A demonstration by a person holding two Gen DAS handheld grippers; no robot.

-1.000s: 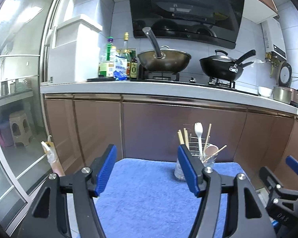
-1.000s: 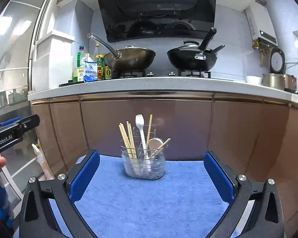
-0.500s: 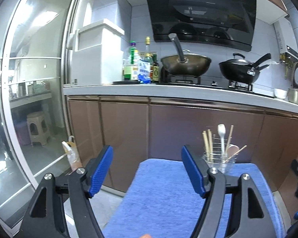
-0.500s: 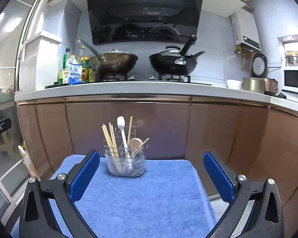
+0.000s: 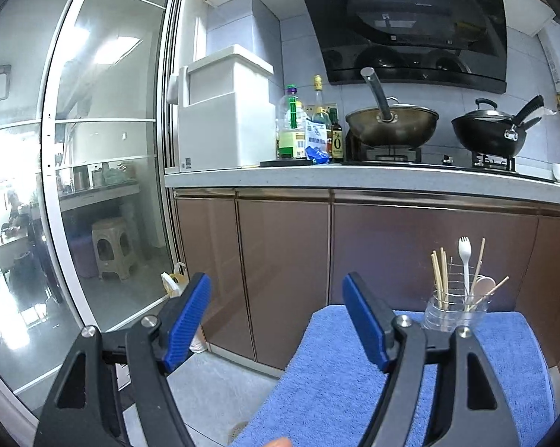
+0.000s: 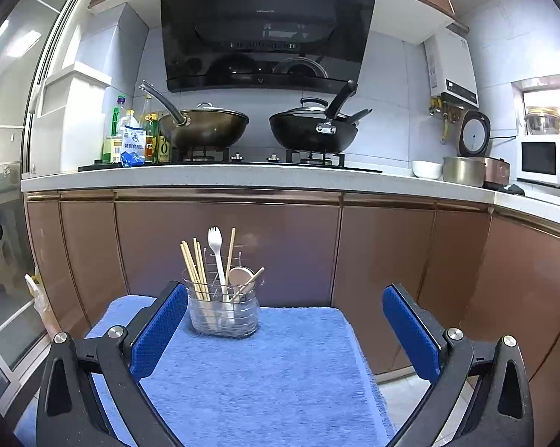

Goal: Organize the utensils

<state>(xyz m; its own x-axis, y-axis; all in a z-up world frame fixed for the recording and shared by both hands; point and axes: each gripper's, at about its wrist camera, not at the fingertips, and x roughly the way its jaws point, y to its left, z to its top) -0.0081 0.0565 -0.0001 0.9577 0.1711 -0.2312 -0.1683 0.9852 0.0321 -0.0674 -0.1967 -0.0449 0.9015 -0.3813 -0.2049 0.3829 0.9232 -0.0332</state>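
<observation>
the wire utensil holder [image 6: 223, 307] stands upright at the far edge of the blue towel [image 6: 265, 380] that covers the surface, and everything loose seems to be in it already: a bundle of wooden chopsticks [image 6: 195, 272] leaning to the left, a white plastic fork [image 6: 216, 257] standing tines up in the middle, a single stick to its right, and a wooden spoon [image 6: 239, 277] with one more stick tilted across it. no utensil lies out on the towel in either view, so the sorting itself looks done or very close to it (whether the pieces sit in separate compartments inside the holder is too small to tell). the right gripper [image 6: 285, 320] hangs over the near part of the towel with its fingers spread wide and nothing between them, the holder showing just inside its left finger but farther off and untouched. the left gripper [image 5: 276, 314] is off to the left side, aimed partly past the towel's edge toward the floor and the sliding glass door [image 5: 105, 171]; its fingers have just been opening and stand released, also empty, with the holder well to its right. behind it all run the brown cabinets and the counter with two woks [image 6: 205, 126] on the stove. what remains, by my reading, is at most a last check or a retreat of both hands.
</observation>
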